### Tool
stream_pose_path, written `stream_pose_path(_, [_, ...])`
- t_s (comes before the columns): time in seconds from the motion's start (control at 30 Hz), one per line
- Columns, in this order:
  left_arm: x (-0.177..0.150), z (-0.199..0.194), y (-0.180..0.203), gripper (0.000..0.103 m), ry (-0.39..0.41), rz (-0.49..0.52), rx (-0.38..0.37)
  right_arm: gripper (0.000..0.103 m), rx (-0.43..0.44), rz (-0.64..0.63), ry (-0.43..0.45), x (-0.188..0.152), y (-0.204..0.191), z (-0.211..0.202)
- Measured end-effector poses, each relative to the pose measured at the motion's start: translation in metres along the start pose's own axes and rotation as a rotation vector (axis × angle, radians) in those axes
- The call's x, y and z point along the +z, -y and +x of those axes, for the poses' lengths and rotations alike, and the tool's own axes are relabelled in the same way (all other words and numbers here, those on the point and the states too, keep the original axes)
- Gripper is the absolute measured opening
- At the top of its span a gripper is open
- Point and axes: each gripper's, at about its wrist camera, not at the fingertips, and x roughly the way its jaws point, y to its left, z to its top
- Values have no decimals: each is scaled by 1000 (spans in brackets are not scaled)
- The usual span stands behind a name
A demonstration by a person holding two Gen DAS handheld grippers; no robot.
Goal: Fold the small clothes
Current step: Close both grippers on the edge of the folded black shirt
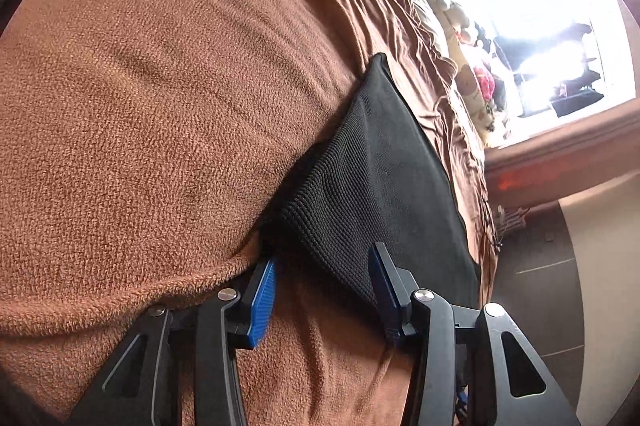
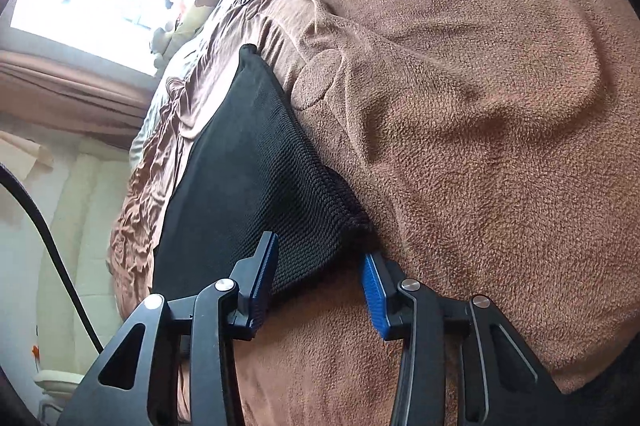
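On the brown blanket (image 1: 140,105) the black knit garment (image 1: 360,185) lies flat, each near corner between the half-open, not-yet-pinching jaws of the left gripper (image 1: 324,266) and right gripper (image 2: 320,258); next, probably, clamp and fold.

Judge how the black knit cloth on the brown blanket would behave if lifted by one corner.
The black cloth would probably droop: it looks thin and follows the blanket's slope. Its coarse knit should give the pads some bite, so slipping seems unlikely. It looks light, and may drag on the fuzzy pile.
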Motion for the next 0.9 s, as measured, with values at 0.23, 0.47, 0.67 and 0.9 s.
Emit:
stream_pose_path(0.23, [-2,2,6,34,11,-26,-86,14,57,25,28,-2,14,-8])
stream_pose_path(0.47, [-2,9,3,34,6,-41,-70,14,73,-2,1,-5,19,-5])
stream_pose_path(0.67, [4,8,5,29,66,-83,-29,14,68,16,-16,0,17,12])
stream_pose_path(0.9, [5,6,-4,7,90,-101,19,14,77,35,-2,13,19,17])
